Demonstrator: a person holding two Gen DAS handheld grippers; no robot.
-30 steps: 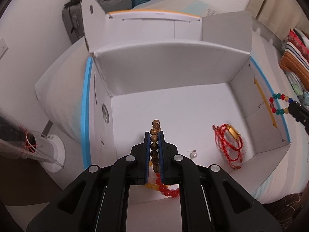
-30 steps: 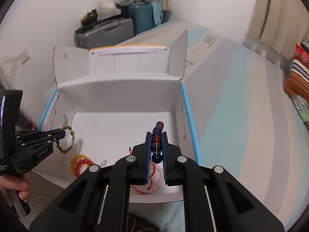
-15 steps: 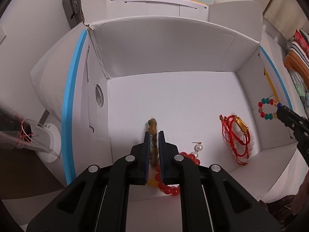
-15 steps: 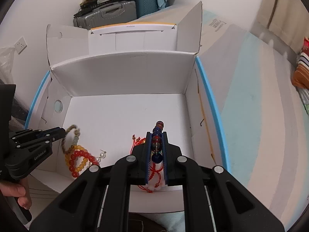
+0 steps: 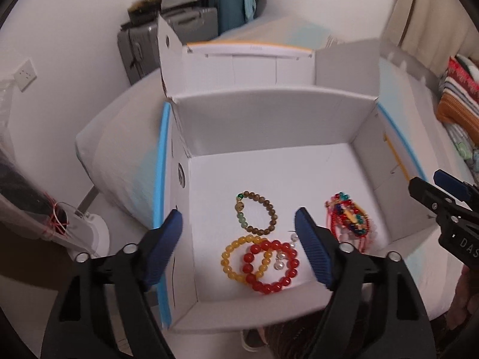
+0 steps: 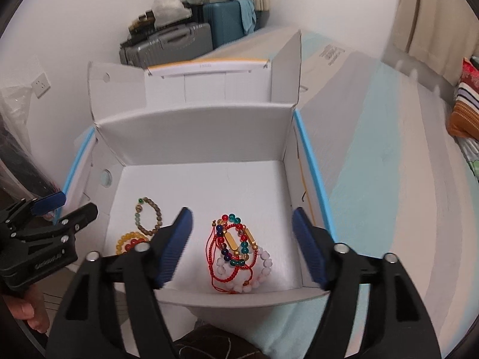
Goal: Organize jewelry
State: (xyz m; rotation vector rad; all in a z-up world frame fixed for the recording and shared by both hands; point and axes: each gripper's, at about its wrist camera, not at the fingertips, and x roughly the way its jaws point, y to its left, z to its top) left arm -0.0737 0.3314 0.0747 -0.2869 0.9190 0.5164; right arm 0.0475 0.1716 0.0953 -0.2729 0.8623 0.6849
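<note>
An open white cardboard box [image 5: 269, 119] [image 6: 194, 131] lies on the bed. On its floor are a brown bead bracelet [image 5: 271, 209] [image 6: 157, 209], a yellow bracelet [image 5: 229, 261] overlapped by a red bead bracelet [image 5: 292, 272], and a pearl earring [image 5: 281, 264]. A multicoloured bead bracelet [image 6: 244, 243] lies on a bundle of red cords [image 6: 221, 272] [image 5: 350, 218]. My left gripper [image 5: 238, 217] [image 6: 76, 205] hangs above the brown bracelet, its jaws opening, with nothing between them. My right gripper [image 6: 242, 215] [image 5: 434, 188] hangs over the red bundle, jaws also opening and empty.
Suitcases [image 5: 179, 30] [image 6: 167, 42] are stacked against the far wall. The striped bed sheet [image 6: 389, 179] stretches to the right, with a striped cushion [image 6: 467, 104] at its edge. A white stand [image 5: 92, 233] sits on the floor left of the box. A person's hand [image 6: 27, 311] holds the left gripper.
Both grippers went from shut to wide open. The brown bracelet and the multicoloured bracelet left the jaws and now lie on the box floor. Both grippers drew back from the box.
</note>
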